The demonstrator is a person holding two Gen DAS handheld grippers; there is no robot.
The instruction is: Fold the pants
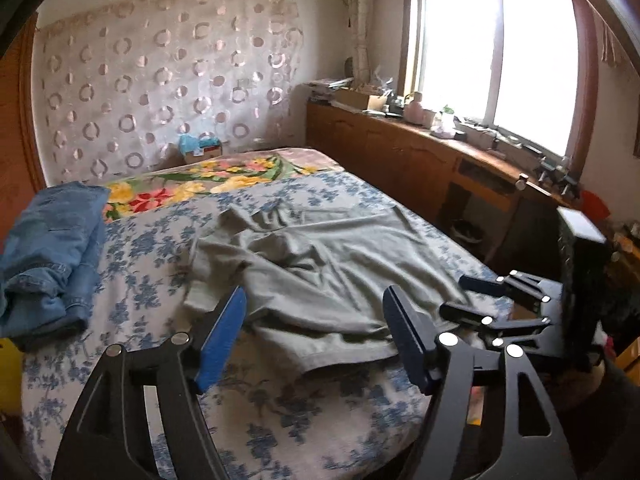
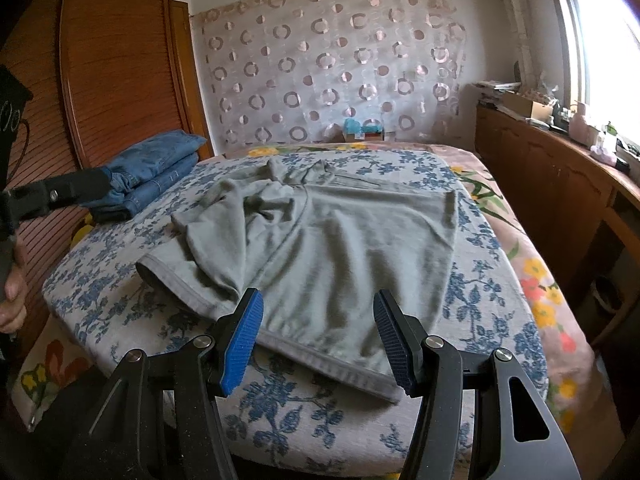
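The grey-green pants (image 2: 320, 240) lie spread and rumpled on the bed (image 2: 280, 408), over a cloth with blue flowers, straight ahead of both hand-held grippers.

The left hand-held gripper (image 1: 316, 320) has its jaws standing well apart with nothing clamped. The near edge of the pants (image 1: 320, 280) lies just ahead of and between its blue-padded fingers (image 1: 224, 336); the pads do not press on the cloth. Beyond its right finger, the right hand-held gripper (image 1: 480, 300) shows at the bed's edge.

The right hand-held gripper (image 2: 319, 332) is about half open and also holds nothing. The hemmed edge of the pants passes under the gap between its fingers (image 2: 244, 344), the cloth lying flat on the bed and not pinched. The upper part of the pants, bunched into folds, lies farther ahead and to the left of this gripper.

Well off to its left, at the far corner of the bed, sits a stack of folded blue jeans (image 2: 152, 168), apart from the pants. The left hand-held gripper (image 2: 60, 192) reaches in at the left edge of this view, with a hand (image 2: 12, 292) below it.
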